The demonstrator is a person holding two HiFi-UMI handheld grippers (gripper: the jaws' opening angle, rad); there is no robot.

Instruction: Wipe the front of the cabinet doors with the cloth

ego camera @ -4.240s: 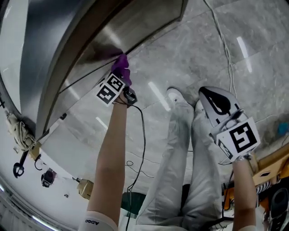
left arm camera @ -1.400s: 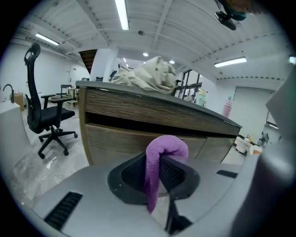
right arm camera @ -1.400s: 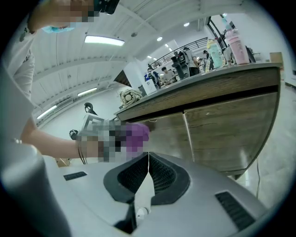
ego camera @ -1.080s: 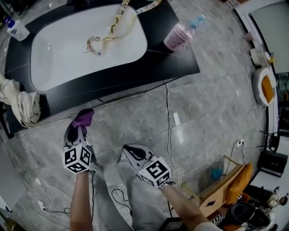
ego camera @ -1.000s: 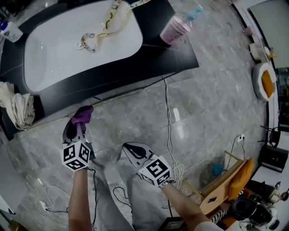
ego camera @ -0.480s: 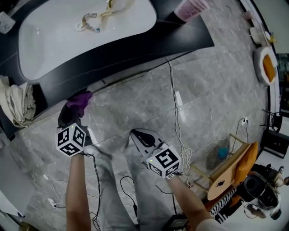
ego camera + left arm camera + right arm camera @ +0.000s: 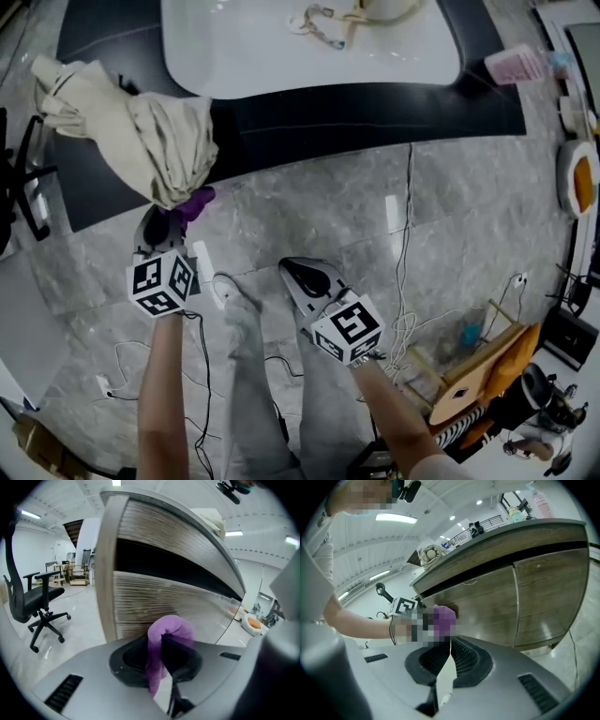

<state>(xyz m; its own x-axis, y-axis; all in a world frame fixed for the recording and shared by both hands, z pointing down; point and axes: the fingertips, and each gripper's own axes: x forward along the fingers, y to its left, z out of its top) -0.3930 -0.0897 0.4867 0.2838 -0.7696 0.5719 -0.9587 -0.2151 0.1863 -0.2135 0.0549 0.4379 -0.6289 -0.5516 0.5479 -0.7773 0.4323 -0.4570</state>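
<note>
My left gripper [image 7: 173, 220] is shut on a purple cloth [image 7: 195, 201], just below the black countertop's [image 7: 309, 112] front edge. In the left gripper view the cloth [image 7: 165, 632] bulges out between the jaws, close to the wood-grain cabinet front [image 7: 154, 606]; contact cannot be told. The right gripper view shows the brown cabinet doors [image 7: 543, 597] under the counter, with the purple cloth [image 7: 444, 618] at the left door. My right gripper [image 7: 298, 272] hangs shut and empty over the floor, apart from the cabinet, with its jaws [image 7: 450, 656] closed together.
A beige towel [image 7: 141, 122] drapes over the counter's left end above the cloth. A white sink [image 7: 309, 47] holds a strap. Cables [image 7: 403, 281] trail over the marble floor. An office chair [image 7: 35, 602] stands left of the cabinet. Wooden clutter [image 7: 478, 375] sits at the right.
The head view has swung left, bringing the beige towel in large. My left gripper still holds the cloth by the counter edge. The right gripper stays shut near the legs.
</note>
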